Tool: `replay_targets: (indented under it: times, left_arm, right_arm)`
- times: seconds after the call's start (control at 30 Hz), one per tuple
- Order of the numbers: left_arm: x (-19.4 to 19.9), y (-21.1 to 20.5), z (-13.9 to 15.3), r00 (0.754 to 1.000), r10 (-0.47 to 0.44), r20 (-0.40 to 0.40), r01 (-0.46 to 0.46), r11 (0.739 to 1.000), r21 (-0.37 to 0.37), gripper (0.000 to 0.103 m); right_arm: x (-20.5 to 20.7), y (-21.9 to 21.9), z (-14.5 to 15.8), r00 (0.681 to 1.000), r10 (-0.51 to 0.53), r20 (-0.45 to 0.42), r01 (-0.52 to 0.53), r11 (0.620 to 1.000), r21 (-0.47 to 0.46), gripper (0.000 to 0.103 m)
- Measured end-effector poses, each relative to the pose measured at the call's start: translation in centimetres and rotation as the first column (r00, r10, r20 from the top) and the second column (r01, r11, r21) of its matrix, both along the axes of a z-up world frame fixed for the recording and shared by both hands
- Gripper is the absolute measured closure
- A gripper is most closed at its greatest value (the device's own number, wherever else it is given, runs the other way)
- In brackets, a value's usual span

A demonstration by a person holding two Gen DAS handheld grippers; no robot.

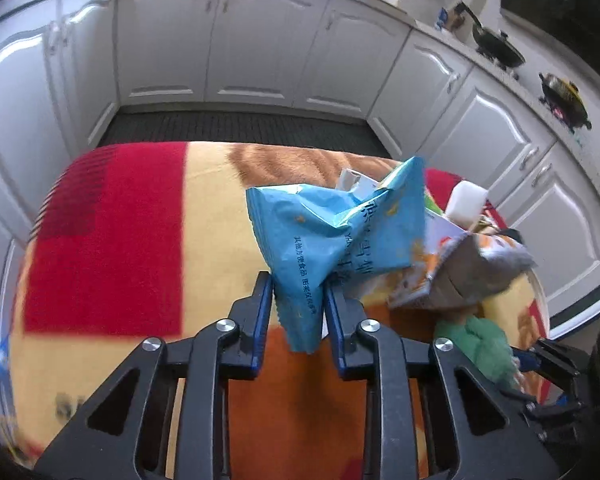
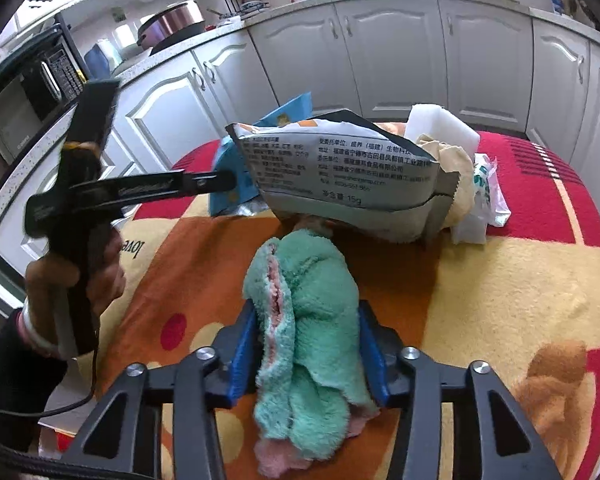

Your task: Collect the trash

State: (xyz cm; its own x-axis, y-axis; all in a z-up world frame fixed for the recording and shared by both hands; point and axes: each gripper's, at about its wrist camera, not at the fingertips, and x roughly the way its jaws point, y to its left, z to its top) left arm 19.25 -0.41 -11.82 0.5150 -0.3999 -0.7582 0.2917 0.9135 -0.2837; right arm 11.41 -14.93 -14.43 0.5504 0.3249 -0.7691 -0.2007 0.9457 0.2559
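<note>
Both grippers are clamping something above the blanket (image 1: 140, 240): left gripper (image 1: 298, 292) is pinching a blue wrapper (image 1: 332, 232), right gripper (image 2: 306, 320) is squeezing a green cloth (image 2: 308, 300) beside the grey packet (image 2: 340, 176).

A crumpled blue snack wrapper (image 1: 332, 236) is pinched between the blue-padded jaws of the left gripper (image 1: 298, 300) and is held above a table covered by a red, cream and orange blanket (image 1: 112, 248). To its right, a grey opened packet (image 1: 472, 272) and a white foam block (image 1: 466, 200) are seen in a heap of litter. A green fluffy cloth (image 1: 484, 344) is seen lower right. White kitchen cabinets (image 1: 228, 44) are ranged behind, with black pans (image 1: 496, 46) on the counter.
</note>
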Motion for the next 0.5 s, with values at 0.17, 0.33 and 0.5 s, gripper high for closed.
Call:
replay_targets:
  times: [0.17,0.33,0.5]
  left_arm:
    - [-5.0,1.0,1.0,0.998,0.055,-0.015,-0.055,0.998,0.032,0.081]
    - [-10.1,2.7,0.0,0.981,0.15,-0.127,-0.143,0.988,0.065,0.08]
    - [-13.1,3.2,-0.8,0.968,0.18,-0.177,-0.171,0.983,0.063,0.066]
  right_arm:
    - [-2.5,-0.7,1.1,1.0,0.012,0.021,-0.012,1.0,0.014,0.06]
    - [-4.9,-1.2,1.9,1.0,0.016,0.021,-0.016,1.0,-0.001,0.06]
    - [-5.7,-2.6,1.3,0.999,-0.025,-0.022,0.026,1.0,0.012,0.06]
